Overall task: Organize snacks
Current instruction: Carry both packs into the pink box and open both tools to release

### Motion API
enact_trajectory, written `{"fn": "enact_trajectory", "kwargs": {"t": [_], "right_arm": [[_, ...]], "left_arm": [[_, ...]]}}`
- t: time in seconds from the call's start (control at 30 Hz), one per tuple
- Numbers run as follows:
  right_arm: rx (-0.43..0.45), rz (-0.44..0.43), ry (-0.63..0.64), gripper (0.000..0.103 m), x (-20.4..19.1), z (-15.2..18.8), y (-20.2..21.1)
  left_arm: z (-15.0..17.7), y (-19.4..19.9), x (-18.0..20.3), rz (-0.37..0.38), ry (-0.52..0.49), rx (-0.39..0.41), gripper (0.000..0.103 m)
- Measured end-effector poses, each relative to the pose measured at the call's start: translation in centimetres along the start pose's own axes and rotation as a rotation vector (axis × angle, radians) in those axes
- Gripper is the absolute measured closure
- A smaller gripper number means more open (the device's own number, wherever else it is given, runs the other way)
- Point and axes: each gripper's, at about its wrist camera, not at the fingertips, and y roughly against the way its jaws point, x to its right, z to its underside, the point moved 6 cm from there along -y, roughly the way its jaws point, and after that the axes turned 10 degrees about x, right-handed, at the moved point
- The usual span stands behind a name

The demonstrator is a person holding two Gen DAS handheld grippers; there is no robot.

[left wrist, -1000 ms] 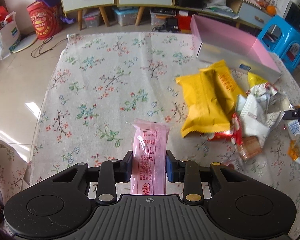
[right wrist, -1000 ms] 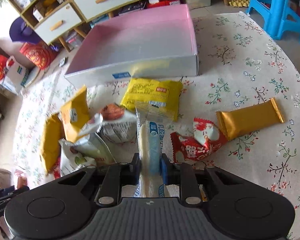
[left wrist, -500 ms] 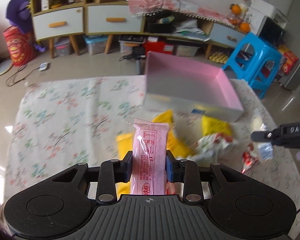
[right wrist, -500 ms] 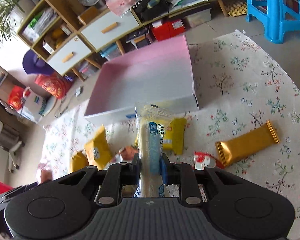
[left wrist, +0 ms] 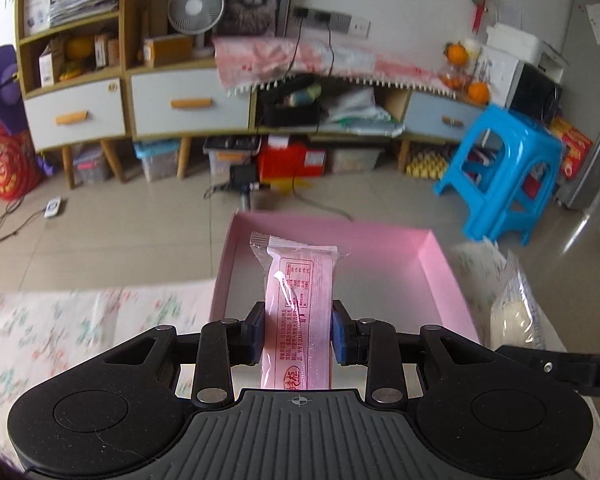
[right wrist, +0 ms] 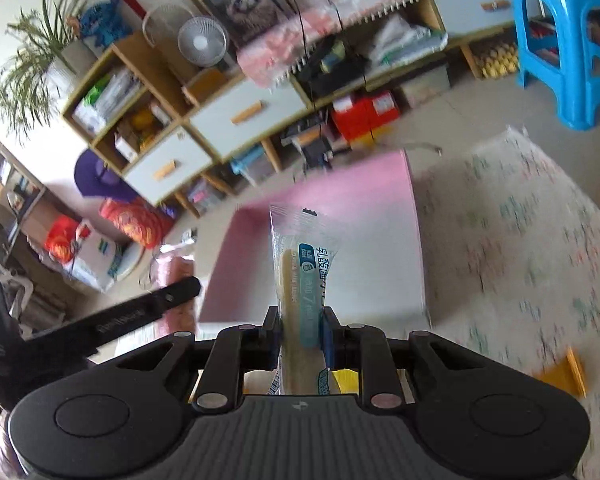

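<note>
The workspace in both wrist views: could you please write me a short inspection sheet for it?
Surface: floral tablecloth on the table, blurred.
Job's things: open pink box, nothing seen inside; pink snack packet; clear-wrapped snack stick with blue label.
Clutter: gold wrapper and a yellow packet on the cloth.
Grippers: left gripper shut on the pink snack packet over the box; right gripper shut on the snack stick, facing the box.
Cables: black cords hang from the wall sockets; one trails on the floor.
Surroundings: cabinet with drawers, desk fan, blue plastic stool.
</note>
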Motion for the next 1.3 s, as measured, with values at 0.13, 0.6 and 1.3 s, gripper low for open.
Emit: {"fn": "enact_trajectory", "kwargs": {"t": [0.13,0.6,1.3], "right_arm": [[0.082,0.005,0.038,0.094,0.8,-1.5,-1.9],[0.034,0.083,0.121,0.094,3.3,2.0,-6.8],[0.015,0.052,0.321,0.091,-1.2,3.0,-4.5]], "left_arm": [[0.8,-2.5,-0.1,-0.04,-0.031,0.033,0.074],[5.3,-4.1,-1.8,-0.109,-0.103,-0.117,0.073],[7.7,0.1,-3.7,-0.128,0.054,-0.167,0.069]]}}
